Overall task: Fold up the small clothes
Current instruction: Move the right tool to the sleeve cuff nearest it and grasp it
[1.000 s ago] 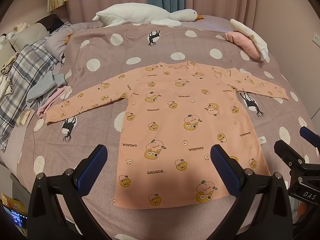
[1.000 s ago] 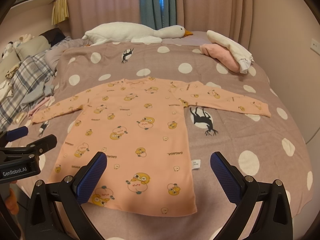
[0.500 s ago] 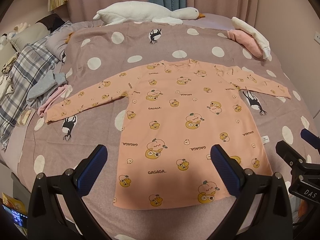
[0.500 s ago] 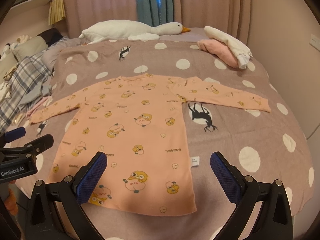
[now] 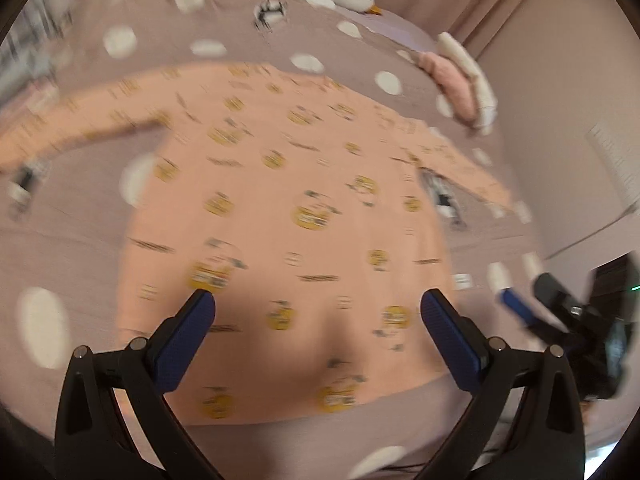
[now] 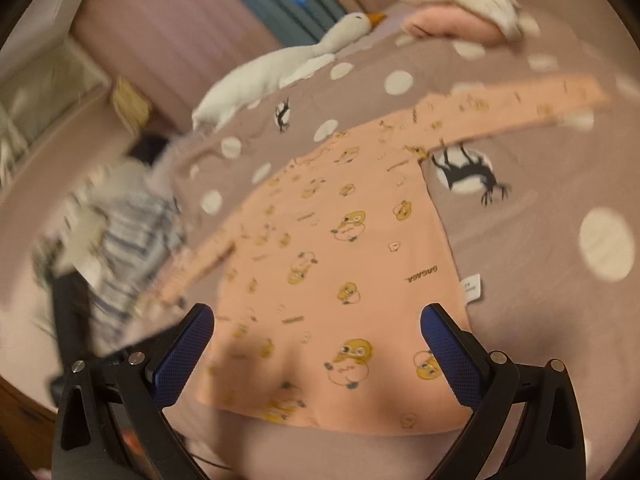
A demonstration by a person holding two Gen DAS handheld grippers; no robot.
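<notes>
Peach cotton with yellow cartoon prints, the small long-sleeved garment lies spread flat and face up on the dotted bedspread, sleeves stretched out to either side and hem nearest the cameras. Both views are smeared by motion blur, so fine detail at the edges is hard to read.

The left gripper hangs over the hem half of the garment with its fingers wide apart and nothing between them. The right gripper is likewise spread wide and empty, above the hem near the side seam that carries the white care label.

The step in hand looks like the approach for a first grasp. To do it well, each gripper should probably settle on a matching edge of the garment, one by the hem corner and one by the shoulder or sleeve root on the same side, so the fold line runs straight. Pinch only the peach fabric, since the bedspread beneath is soft and could be caught with it. Lift just clear of the bedspread and carry the edge across evenly, so the thin cloth does not drag or bunch.

The plush goose and the folded pink and white clothes beyond the garment's collar lie well apart from it.
</notes>
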